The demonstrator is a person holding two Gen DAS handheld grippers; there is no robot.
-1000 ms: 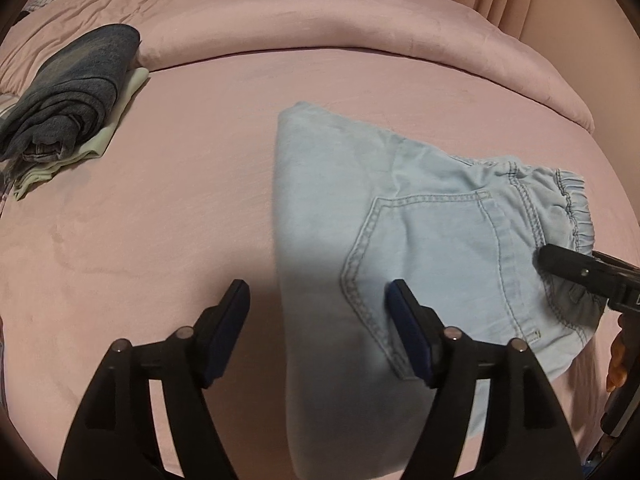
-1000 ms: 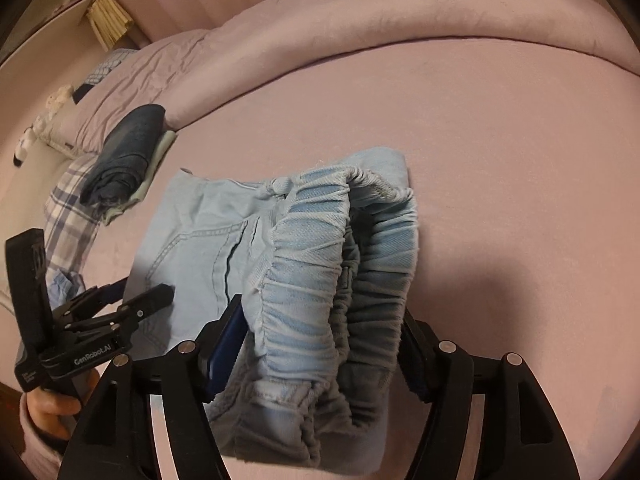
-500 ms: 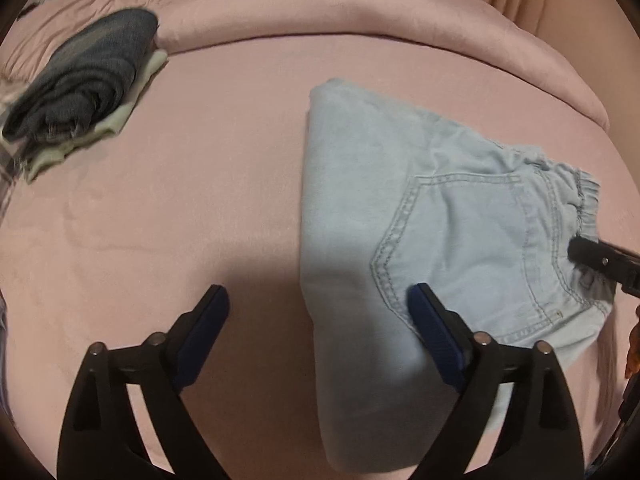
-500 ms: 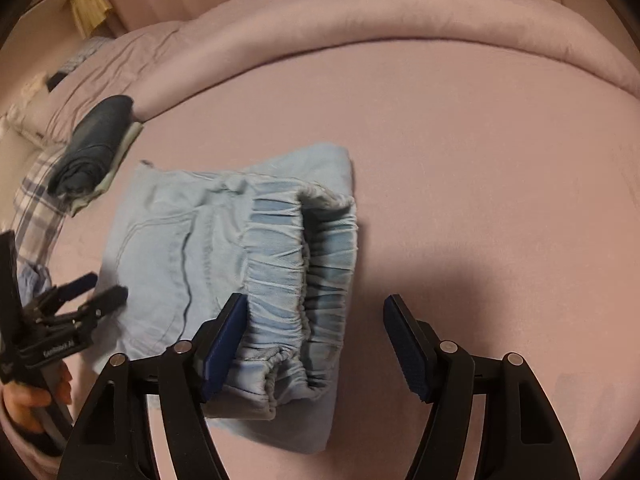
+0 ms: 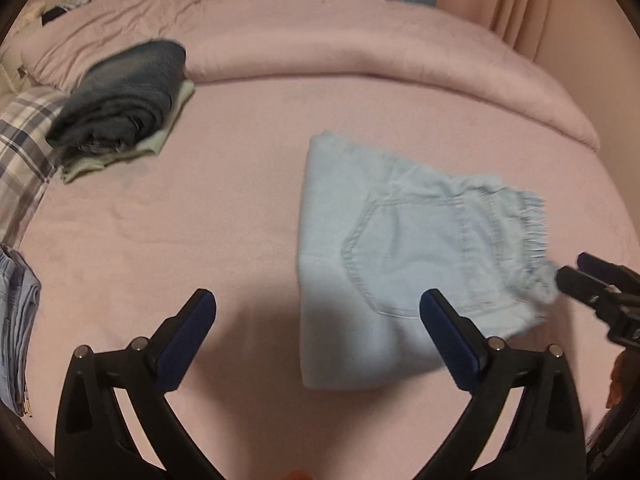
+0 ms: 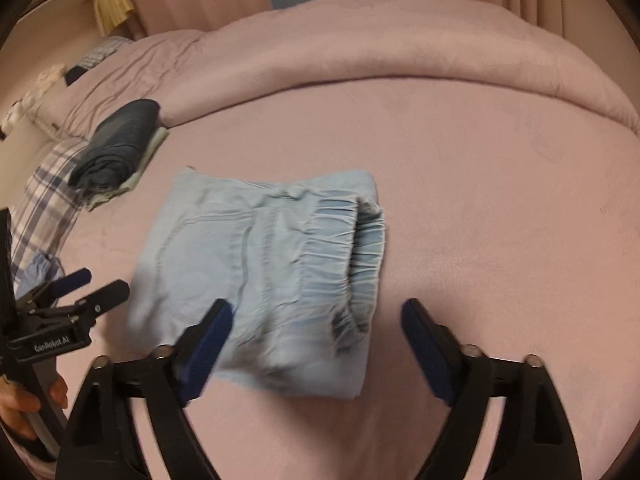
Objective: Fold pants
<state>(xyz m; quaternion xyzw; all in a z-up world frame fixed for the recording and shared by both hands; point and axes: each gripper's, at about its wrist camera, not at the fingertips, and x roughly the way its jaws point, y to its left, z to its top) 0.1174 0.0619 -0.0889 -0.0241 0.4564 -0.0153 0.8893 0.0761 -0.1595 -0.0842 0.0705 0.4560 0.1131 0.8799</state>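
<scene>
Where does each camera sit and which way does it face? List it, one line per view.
Left wrist: on the left gripper, looking down at the bed; its own fingers and the right gripper show.
Right wrist: on the right gripper, facing likewise; its fingers, the left gripper and a hand show.
Shared: folded light-blue pants, dark clothes stack.

The bed (image 5: 224, 216) is bare between the folded pants (image 5: 392, 264) and the pile of dark clothes (image 5: 120, 96) at the far left. Right of the pants the sheet is also free. The rolled blanket (image 6: 400, 44) closes the far side.
</scene>
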